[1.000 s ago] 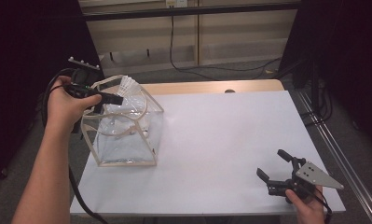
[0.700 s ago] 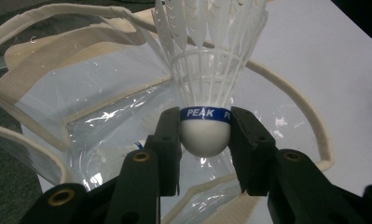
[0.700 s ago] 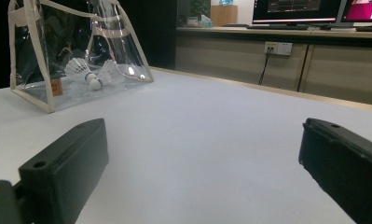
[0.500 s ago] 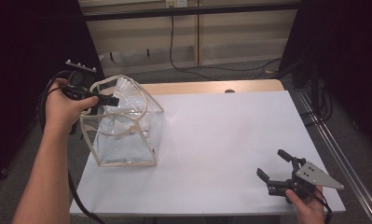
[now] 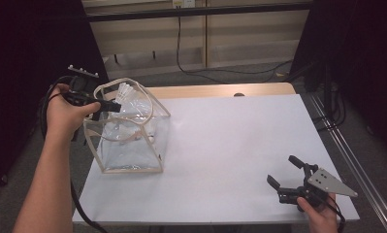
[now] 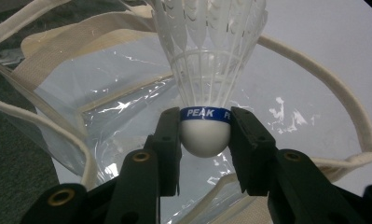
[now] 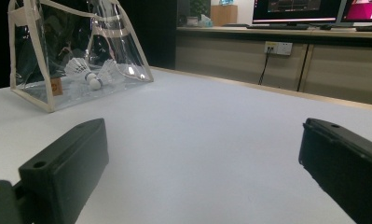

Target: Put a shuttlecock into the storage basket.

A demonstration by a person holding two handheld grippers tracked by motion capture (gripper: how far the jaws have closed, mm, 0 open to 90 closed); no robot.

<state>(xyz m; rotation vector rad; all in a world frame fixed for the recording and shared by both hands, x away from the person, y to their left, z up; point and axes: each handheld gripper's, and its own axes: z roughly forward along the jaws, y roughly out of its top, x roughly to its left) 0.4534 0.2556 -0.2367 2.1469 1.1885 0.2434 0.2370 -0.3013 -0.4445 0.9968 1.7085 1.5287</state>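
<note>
Bright overhead light, dark surroundings, glare on plastic, close foreground blurred.

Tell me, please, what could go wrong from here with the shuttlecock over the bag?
The left gripper pinches only the shuttlecock at its round cork, so it might slip or twist out. The bag is soft and leaning, with nothing steadying it; the right gripper sits open far off, so the drop might miss.

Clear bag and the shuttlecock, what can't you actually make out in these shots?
- Shuttlecock: feather tips cut off by the top edge of the left gripper view; in the high view it is too small for detail.
- Clear bag: the exact count of shuttlecocks inside is unclear in the right gripper view, blurred by glare.
- Left gripper: cork sides covered by its jaws.
</note>
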